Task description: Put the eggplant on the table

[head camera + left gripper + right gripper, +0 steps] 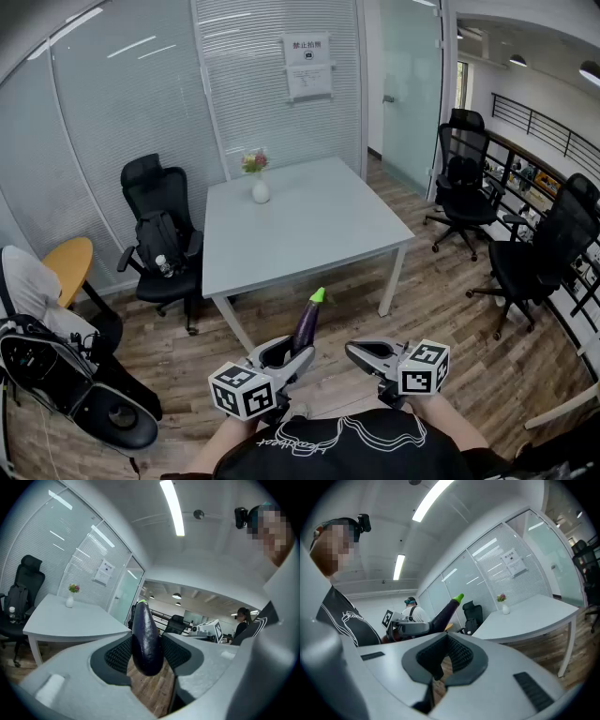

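Fingers [116, 654] of the left gripper [147, 645] stand wide and press on both sides of a dark purple eggplant [146, 637], clamping its fat rounded end between the ribbed black pads. Its slimmer end with the green stem tip points up and away from the person, so the long body sticks out past the jaws, probably to let it be laid down lengthwise later

From the head view, the eggplant [307, 323] hangs in the air low in the frame, above a wooden floor [450, 309] and well short of a pale grey table [300, 225] that stands ahead. It does not touch the table, so the placing step looks not yet begun; the person seems to need to walk or reach forward first

To its right, the right gripper [364, 352] is held level, just beside the left one but apart from it. Its own view shows the jaws drawn close together with nothing between them, only floor showing through a thin gap; it appears idle, kept out of the way

On the table's far side stands a small white vase of flowers [260, 187], leaving most of the top bare. A black office chair [159, 230] sits at the table's left
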